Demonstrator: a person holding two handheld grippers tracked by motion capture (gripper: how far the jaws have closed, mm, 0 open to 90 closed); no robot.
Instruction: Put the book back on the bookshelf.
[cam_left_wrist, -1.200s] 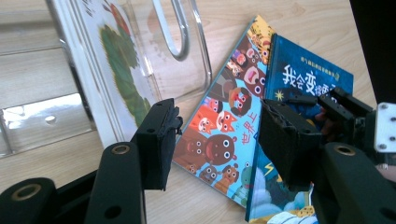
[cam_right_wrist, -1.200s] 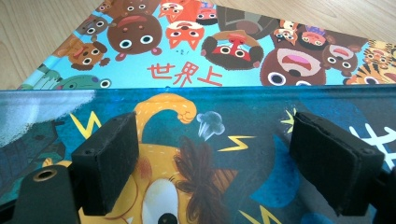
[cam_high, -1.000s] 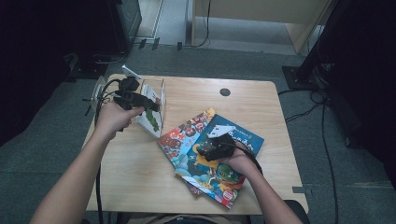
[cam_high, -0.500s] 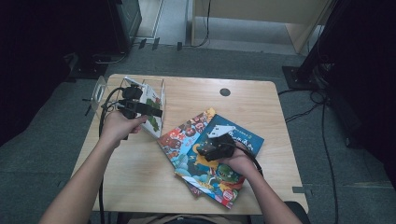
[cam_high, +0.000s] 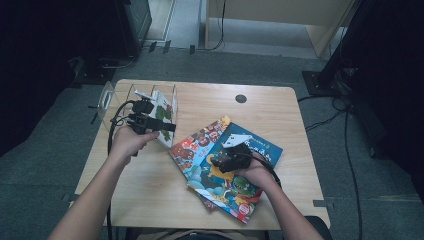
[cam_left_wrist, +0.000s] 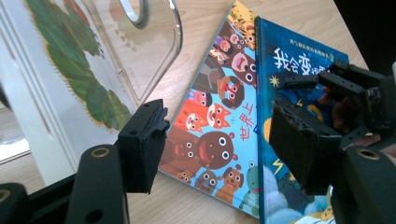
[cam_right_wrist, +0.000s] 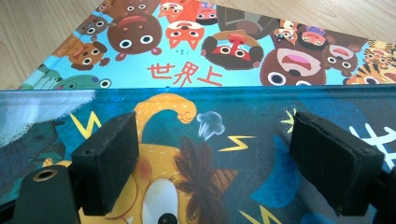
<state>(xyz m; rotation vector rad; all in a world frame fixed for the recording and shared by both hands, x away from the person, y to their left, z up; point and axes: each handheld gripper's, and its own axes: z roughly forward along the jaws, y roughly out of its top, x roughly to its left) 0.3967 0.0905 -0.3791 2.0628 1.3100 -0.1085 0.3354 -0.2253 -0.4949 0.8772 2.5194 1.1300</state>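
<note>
Left gripper view: your left gripper (cam_left_wrist: 219, 149) has just been spreading, nothing between its pads, beside the white book (cam_left_wrist: 60, 79) standing in the clear rack (cam_high: 167, 95). Your right gripper (cam_right_wrist: 229, 154) rests released over the blue book (cam_right_wrist: 224, 135).

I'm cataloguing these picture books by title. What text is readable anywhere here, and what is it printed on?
"世界上": red characters on the animal-faces book, light blue cover.
"我会变": large white characters on the dark blue book; the title runs on behind the right gripper, unreadable there.
Small white line above that title: too small to read.
White book with the green caterpillar, standing in the clear rack: no text visible.
</note>
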